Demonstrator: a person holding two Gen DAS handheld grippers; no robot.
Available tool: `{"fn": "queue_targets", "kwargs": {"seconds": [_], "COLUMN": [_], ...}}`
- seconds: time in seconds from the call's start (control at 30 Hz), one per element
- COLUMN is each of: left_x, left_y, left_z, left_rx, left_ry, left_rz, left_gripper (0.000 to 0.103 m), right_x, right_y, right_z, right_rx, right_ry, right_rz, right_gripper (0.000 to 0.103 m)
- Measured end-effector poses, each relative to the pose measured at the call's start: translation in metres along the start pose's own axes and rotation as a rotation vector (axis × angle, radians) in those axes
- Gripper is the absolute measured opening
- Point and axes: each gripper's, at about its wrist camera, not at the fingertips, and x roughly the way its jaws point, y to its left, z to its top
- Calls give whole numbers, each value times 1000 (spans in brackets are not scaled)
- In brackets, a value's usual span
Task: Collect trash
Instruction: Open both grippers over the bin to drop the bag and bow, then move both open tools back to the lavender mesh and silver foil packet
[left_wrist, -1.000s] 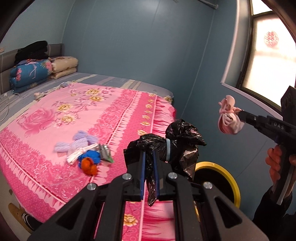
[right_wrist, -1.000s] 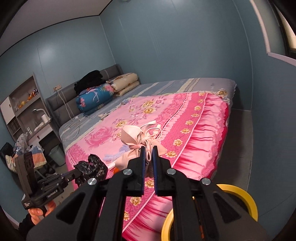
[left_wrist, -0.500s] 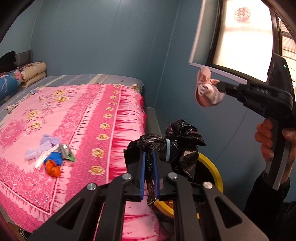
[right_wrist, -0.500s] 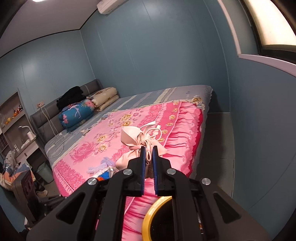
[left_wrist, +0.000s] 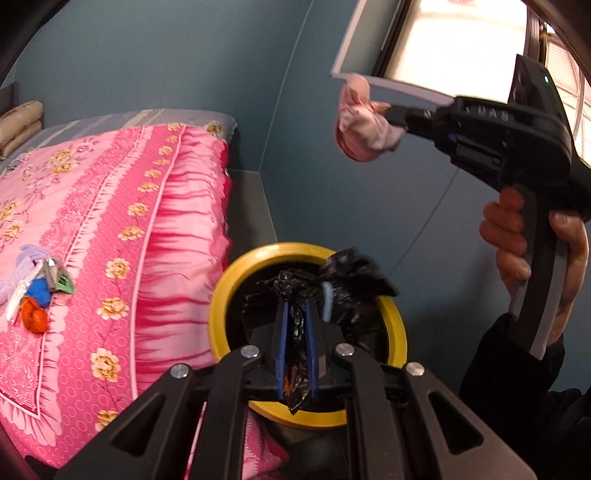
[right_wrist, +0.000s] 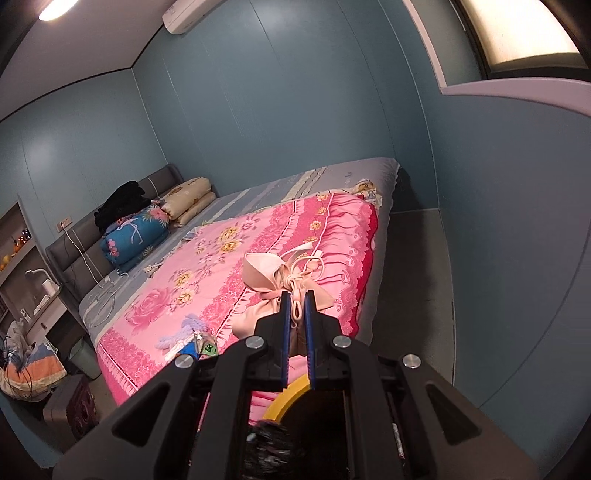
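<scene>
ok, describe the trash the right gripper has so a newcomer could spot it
Start at the window; just below it the right gripper pinches a tied pale pink bag in mid-air. The other held bag, over the yellow-rimmed bin, is black.

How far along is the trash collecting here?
Midway. In hand: the left gripper holds a black bag over the yellow-rimmed bin; the right gripper holds a pink tied bag in the air. Nothing released yet. Left: a small pile of scraps on the bed.

Dim bluish room, glaring window (left_wrist: 458, 40), ceiling lamp (right_wrist: 59, 9), fisheye-bent edges, slight blur
</scene>
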Motion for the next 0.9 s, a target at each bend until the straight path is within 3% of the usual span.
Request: {"fn": "queue_targets", "kwargs": {"seconds": [0.13,0.27,0.33,0.37,0.4,0.43,0.47,0.67,0.73,0.9], "left_x": [10,14,12,9,6,3,-1,-23,-31,-51], "left_y": [-5,-11,-11,-8,-6,-3,0,35,50,83], "left_z": [-5,-6,-6,-6,-6,-6,-5,0,2,5], "left_rx": [16,23,27,19,7,-1,-7,-74,-99,-155], "left_ry": [30,37,25,16,5,-5,-18,-65,-87,-130], "left_rz": [-15,-36,-38,-33,-26,-19,-7,71,116,193], "left_gripper": [7,8,20,26,40,48,49,57,65,76], "right_x": [4,3,1,1,1,1,0,-1,0,16], "right_y": [-7,-8,-9,-12,-14,-16,-16,-13,-9,7], "right_z": [-3,-4,-6,-6,-6,-6,-6,-6,-7,-4], "right_rx": [10,10,18,33,38,49,49,29,14,-34], "right_ry": [11,0,-3,-6,-9,-15,-18,-29,-35,-27], "right_rz": [23,-8,-12,-14,-14,-15,-19,-29,-23,38], "right_gripper": [8,9,11,18,26,45,49,48,49,59]}}
